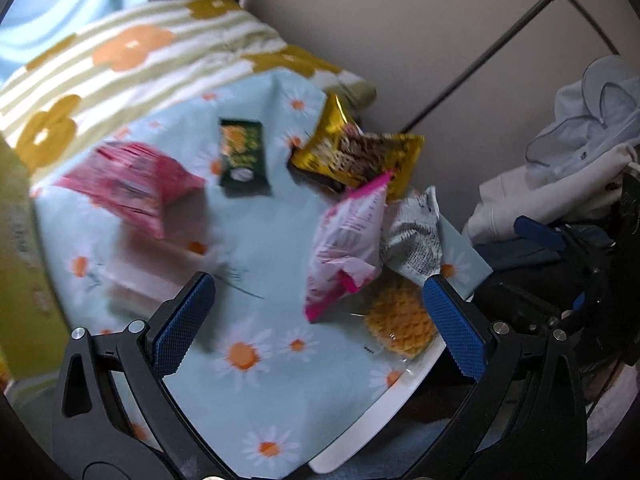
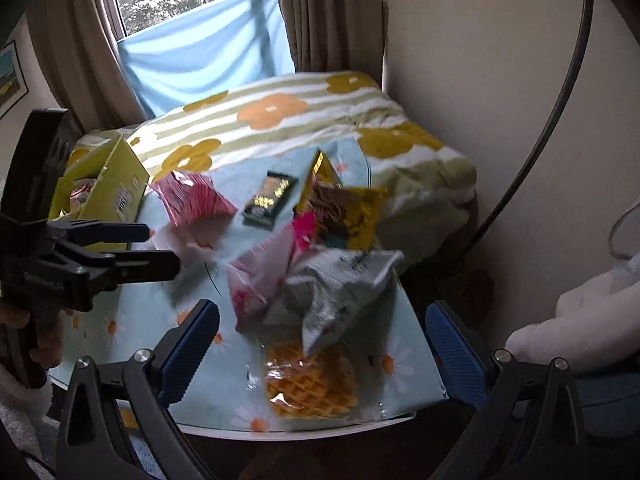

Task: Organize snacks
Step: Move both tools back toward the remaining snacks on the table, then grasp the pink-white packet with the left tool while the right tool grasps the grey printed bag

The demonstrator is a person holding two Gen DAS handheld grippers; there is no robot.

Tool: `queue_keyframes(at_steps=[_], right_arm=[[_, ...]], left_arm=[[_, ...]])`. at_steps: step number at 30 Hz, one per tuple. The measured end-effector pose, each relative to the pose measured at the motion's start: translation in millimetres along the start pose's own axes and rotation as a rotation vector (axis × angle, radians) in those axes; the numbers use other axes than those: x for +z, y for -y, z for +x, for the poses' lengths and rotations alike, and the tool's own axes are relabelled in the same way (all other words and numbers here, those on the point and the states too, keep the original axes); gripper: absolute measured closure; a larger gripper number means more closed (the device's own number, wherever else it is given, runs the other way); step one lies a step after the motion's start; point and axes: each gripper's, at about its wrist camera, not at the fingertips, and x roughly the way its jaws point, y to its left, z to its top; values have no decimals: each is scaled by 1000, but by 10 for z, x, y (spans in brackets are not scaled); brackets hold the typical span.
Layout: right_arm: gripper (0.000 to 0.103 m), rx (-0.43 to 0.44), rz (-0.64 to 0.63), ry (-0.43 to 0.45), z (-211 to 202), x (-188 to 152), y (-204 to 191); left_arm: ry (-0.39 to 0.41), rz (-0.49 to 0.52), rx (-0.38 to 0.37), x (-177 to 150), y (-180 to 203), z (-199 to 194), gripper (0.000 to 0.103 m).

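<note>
Snacks lie on a small table with a daisy cloth (image 1: pixel 256 360) (image 2: pixel 224 392): a pink packet (image 1: pixel 132 184) (image 2: pixel 192 196), a dark green packet (image 1: pixel 242 156) (image 2: pixel 270 198), a gold bag (image 1: pixel 360 156) (image 2: pixel 344 212), a pale pink bag (image 1: pixel 348 248) (image 2: pixel 260 276), a silver bag (image 1: pixel 416 236) (image 2: pixel 336 292) and a wrapped waffle (image 1: pixel 400 324) (image 2: pixel 312 380). My left gripper (image 1: pixel 320 320) is open and empty above the cloth; it shows in the right wrist view (image 2: pixel 160 248). My right gripper (image 2: pixel 324 352) is open and empty over the waffle.
A yellow-green open box (image 2: pixel 104 192) stands at the table's left edge. A flowered, striped blanket (image 1: pixel 132 60) (image 2: pixel 300 120) lies behind the table. White clothes (image 1: pixel 560 168) pile at the right. A wall and a dark rod (image 1: pixel 480 60) stand behind.
</note>
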Motion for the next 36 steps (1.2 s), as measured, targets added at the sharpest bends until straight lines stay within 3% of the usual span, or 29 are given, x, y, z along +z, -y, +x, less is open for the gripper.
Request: queue_keyframes(at_steps=[4, 10, 14, 17, 20, 23, 36], right_arm=[[0, 29, 38, -31, 184, -93, 94], [0, -18, 27, -58, 401, -161, 71], [0, -32, 29, -77, 505, -148, 70], [0, -71, -5, -93, 573, -130, 17], [0, -78, -11, -103, 626, -109, 0], [0, -78, -5, -111, 673, -96, -5], [0, -72, 20, -134, 826, -77, -31]], left_arm=[[-64, 12, -42, 89, 43, 299, 0], [-157, 115, -64, 149, 149, 709, 2], [-195, 125, -100, 180, 135, 858, 11], [-228, 130, -123, 208, 102, 974, 29], [-249, 129, -152, 228, 59, 1055, 36], [-270, 120, -204, 249, 17, 1087, 50], [-281, 138, -228, 322, -93, 1031, 58]])
